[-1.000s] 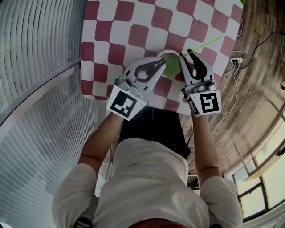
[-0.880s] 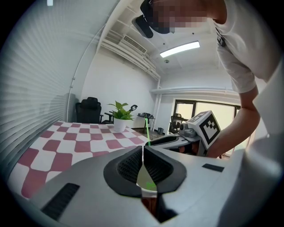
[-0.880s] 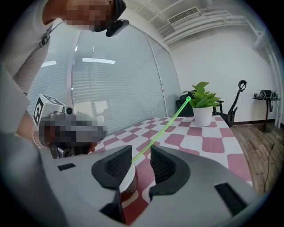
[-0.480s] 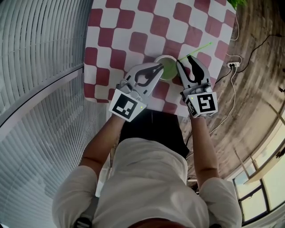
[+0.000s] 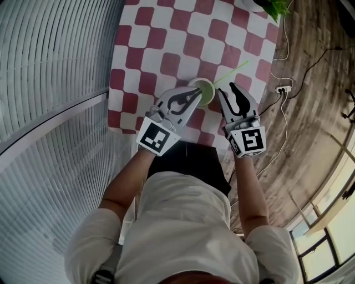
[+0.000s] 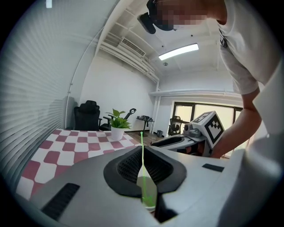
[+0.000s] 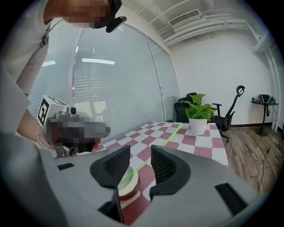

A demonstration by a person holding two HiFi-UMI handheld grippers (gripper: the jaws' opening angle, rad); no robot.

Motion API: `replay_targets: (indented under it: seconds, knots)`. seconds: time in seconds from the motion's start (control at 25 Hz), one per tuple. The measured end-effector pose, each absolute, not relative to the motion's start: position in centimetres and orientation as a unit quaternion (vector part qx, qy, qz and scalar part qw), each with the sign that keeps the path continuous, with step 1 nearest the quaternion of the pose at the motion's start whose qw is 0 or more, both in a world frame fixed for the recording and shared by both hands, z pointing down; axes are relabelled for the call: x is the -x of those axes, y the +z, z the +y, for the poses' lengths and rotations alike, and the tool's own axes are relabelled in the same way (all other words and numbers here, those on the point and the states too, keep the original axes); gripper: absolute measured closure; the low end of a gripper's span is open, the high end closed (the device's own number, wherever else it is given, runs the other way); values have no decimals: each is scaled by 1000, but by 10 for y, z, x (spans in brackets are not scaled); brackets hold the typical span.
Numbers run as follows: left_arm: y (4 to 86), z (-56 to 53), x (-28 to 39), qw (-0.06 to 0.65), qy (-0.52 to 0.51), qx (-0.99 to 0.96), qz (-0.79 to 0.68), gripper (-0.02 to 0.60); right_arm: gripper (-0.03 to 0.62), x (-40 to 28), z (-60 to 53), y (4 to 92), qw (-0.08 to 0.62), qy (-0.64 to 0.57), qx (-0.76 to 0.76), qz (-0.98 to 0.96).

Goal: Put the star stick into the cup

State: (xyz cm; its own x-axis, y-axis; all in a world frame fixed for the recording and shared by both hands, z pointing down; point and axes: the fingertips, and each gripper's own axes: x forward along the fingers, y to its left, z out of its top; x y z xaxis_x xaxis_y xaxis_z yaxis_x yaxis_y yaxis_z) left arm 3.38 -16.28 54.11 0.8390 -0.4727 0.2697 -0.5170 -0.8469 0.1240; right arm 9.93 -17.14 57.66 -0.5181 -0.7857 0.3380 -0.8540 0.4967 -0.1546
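A pale green cup (image 5: 203,87) stands on the red-and-white checked table (image 5: 166,44) near its front edge. The thin green star stick (image 5: 233,71) has its lower end in the cup and leans out to the right, over the rim. My left gripper (image 5: 195,93) is shut on the cup's left wall; the left gripper view shows the cup (image 6: 147,189) in the narrow slot between the jaws and the stick (image 6: 141,139) rising from it. My right gripper (image 5: 227,90) stands open just right of the cup. Its jaws (image 7: 140,153) are apart, and the stick (image 7: 171,137) runs past between them untouched.
A potted plant (image 5: 270,5) stands at the table's far right corner. A power strip (image 5: 282,89) and cables lie on the wooden floor to the right. Window blinds run along the left. Office chairs stand at the back of the room.
My right gripper's jaws have opened and let go of the stick, which now leans in the cup by itself. The left gripper stays on the cup.
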Motion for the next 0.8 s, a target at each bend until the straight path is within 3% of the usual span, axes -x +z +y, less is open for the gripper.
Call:
replay_targets:
  seconds: [0.8]
  knots:
    - [450,-166,-44,81,62,-961,-257,549,522,-99,-167,453,89,97,-481,-867]
